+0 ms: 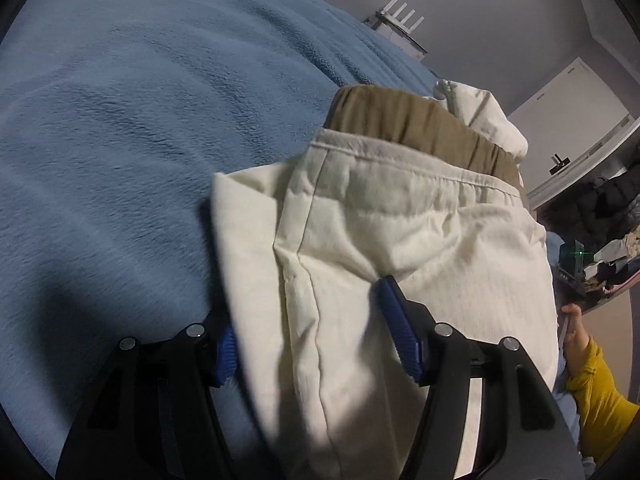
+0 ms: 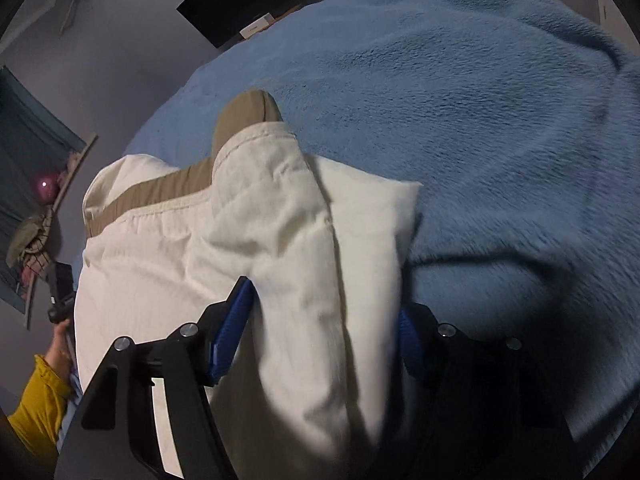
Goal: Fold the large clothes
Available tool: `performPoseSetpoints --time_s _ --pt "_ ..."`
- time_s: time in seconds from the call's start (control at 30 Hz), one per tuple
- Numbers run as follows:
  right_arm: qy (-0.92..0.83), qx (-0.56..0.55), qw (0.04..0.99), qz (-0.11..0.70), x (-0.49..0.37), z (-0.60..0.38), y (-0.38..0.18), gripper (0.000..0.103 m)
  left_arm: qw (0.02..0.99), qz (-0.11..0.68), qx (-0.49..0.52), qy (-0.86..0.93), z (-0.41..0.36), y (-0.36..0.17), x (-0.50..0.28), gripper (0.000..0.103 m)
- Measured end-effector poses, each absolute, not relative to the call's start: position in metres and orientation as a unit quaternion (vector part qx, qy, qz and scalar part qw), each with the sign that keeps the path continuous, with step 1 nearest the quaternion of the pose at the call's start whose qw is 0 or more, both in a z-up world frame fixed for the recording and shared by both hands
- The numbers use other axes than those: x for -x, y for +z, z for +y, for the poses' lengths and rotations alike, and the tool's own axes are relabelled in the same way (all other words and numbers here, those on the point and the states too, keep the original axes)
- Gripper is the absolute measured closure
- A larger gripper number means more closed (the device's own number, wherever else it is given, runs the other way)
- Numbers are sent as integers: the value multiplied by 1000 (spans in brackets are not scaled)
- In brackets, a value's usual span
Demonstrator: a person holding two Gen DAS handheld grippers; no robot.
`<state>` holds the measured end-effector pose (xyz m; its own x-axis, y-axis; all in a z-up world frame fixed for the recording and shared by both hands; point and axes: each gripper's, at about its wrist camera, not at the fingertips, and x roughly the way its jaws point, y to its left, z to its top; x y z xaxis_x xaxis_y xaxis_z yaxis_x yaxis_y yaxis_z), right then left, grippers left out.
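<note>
Cream garment (image 1: 400,240), part-folded on the blue blanket (image 1: 120,120), stretches forward from both grippers. Left hand-held gripper (image 1: 320,332) and right hand-held gripper (image 2: 324,332) each half-closed, clamping a bunched near edge.

A cream garment (image 1: 420,248) with a tan inner band (image 1: 408,128) lies on a plain light-blue fleece blanket (image 1: 140,120). Each black tool (image 1: 316,344) has ribbed blue pads (image 1: 396,320). The person's sleeve (image 1: 600,392) is mustard yellow.
</note>
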<state>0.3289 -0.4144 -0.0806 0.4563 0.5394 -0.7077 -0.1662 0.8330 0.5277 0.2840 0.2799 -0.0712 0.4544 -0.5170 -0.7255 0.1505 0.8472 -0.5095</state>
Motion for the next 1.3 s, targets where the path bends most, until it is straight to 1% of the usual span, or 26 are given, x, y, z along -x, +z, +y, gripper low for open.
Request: performPoseSetpoints --time_s 0.03,0.07,0.1,0.13,0.17,0.27,0.4,0.57,0.63,0.7,0.77,0.8,0.87,1.0,1.03,1.07,1.1,1.13,1.17,1.23,1.27,1.3 --pt "218 -201 831 471 -327 -414 -81 59 834 478 187 -201 279 -71 -283 46" --pt "228 -210 830 464 -326 -414 -80 70 836 474 186 -206 278 -70 -281 59" --pt "233 -213 831 458 -322 -414 -76 76 840 463 183 -215 277 -64 -277 67" --pt "237 -208 836 449 -317 -412 -71 84 844 454 182 -221 276 -60 -274 81" --pt "237 -196 844 441 -313 -409 -64 89 848 447 176 -223 274 -55 -271 86" --pt "221 -125 884 392 -288 -391 -35 93 869 421 143 -218 267 -41 -253 91" --pt "215 -79 916 329 -260 -377 1 95 892 356 150 -233 270 -6 -233 93" --pt "211 -45 944 251 -256 -371 41 96 913 311 127 -229 270 16 -243 92" --pt "205 -65 946 244 -271 -372 44 96 916 305 140 -219 277 13 -249 92" --pt "193 -85 944 253 -292 -376 37 96 913 322 146 -205 280 1 -264 91" --pt "180 -98 940 274 -310 -380 24 95 909 346 135 -187 278 -14 -276 90" --pt "167 -105 933 303 -326 -381 10 95 906 364 127 -175 279 -24 -283 90" --pt "148 -114 924 333 -341 -383 -11 90 902 380 124 -164 281 -39 -291 87" --pt "123 -124 914 365 -361 -386 -37 83 903 384 118 -155 281 -43 -293 83" --pt "120 -125 914 368 -362 -386 -38 79 904 383 112 -151 280 -42 -288 81" --pt "117 -127 913 370 -362 -387 -38 73 908 380 105 -144 279 -39 -285 77" --pt "113 -129 913 371 -360 -387 -36 70 911 377 99 -136 279 -37 -282 75" --pt "107 -127 914 371 -356 -388 -34 60 915 373 93 -122 279 -34 -277 66" --pt "102 -121 916 368 -349 -389 -30 48 919 368 89 -108 277 -27 -273 48" --pt "85 -94 928 351 -332 -384 -19 37 931 344 84 -88 280 -17 -263 29" --pt "79 -74 935 338 -318 -378 -11 33 938 331 75 -75 278 -8 -252 26" --pt "80 -54 940 328 -305 -373 -4 30 941 325 68 -70 274 -1 -247 26"
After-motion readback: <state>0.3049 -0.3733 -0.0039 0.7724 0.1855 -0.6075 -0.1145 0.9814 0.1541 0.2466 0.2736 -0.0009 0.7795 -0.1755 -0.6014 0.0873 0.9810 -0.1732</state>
